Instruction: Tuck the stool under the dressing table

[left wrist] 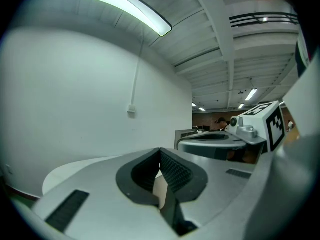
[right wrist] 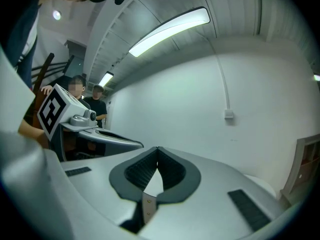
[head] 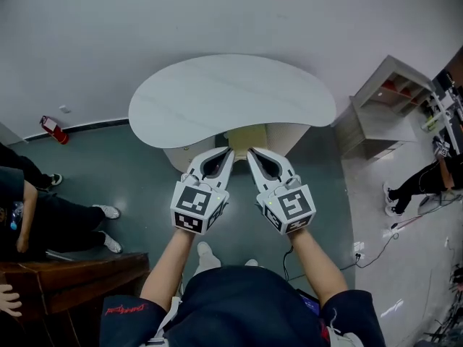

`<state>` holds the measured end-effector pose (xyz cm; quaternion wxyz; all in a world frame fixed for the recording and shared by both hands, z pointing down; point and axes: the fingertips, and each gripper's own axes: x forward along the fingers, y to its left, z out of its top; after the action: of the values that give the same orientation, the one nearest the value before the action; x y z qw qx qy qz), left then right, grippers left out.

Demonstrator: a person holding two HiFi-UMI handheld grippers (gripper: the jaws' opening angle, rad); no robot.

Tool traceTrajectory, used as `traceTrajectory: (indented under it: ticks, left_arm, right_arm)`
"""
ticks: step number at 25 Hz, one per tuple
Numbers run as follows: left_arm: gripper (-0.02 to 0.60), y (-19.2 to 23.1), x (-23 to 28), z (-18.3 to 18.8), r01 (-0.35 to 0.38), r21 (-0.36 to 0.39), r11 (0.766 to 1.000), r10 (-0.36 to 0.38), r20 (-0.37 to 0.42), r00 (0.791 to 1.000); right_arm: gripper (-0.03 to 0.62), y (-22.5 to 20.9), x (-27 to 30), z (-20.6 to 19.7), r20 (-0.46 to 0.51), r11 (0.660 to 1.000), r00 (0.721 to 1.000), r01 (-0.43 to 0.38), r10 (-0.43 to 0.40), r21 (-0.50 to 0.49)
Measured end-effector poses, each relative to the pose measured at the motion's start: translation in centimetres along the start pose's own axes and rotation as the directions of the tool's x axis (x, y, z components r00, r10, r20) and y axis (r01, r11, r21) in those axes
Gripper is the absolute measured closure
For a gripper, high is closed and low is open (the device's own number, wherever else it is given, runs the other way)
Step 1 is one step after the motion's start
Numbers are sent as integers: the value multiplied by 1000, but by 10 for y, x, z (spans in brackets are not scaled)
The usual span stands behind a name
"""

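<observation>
**Stool under counter; both grippers closed and empty**

One white counter (head: 231, 96) occupies the upper centre. One stool (head: 246, 137) sits beneath its near edge, mostly covered by the top. Two grippers are side by side at centre frame. The left gripper (head: 229, 152) has its jaws together, holding nothing. The right gripper (head: 250, 152) is the same. One shelf unit (head: 391, 100) stands at upper right.

A white wall (head: 108, 35) meets grey floor (head: 130, 176), with a white shelf unit (head: 385, 114) at right
</observation>
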<state>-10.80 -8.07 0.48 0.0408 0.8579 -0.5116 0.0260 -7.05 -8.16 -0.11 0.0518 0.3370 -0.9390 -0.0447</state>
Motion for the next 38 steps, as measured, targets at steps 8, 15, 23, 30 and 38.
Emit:
traceTrajectory:
  ticks: [8,15,23,30,38]
  left_arm:
    - [565,-71,-13,4,-43,21,999,42,20,999]
    - [565,-131,-24,7,-84,46,995,82,39,996]
    - [565,-169,-38,13,-110,59,992,107,53,993]
    - [565,-186,-44,14,-116,67,991,111,72,991]
    - [565,-197,-47,14,-116,68,991,111,78,991]
  right_arm:
    - [577,-14,-71,9,46,1000,999,-15,15,0]
    - [577,-15,-132,9,73,999,996,-46,47,-14]
    - [577,-13,-174,10,90,998,994,-55,56,-12]
    - [577,-12,-193,9,104,999,994,-42,43,-16]
    - [577,-12,-206,9,110,999,993,-33,34,-15]
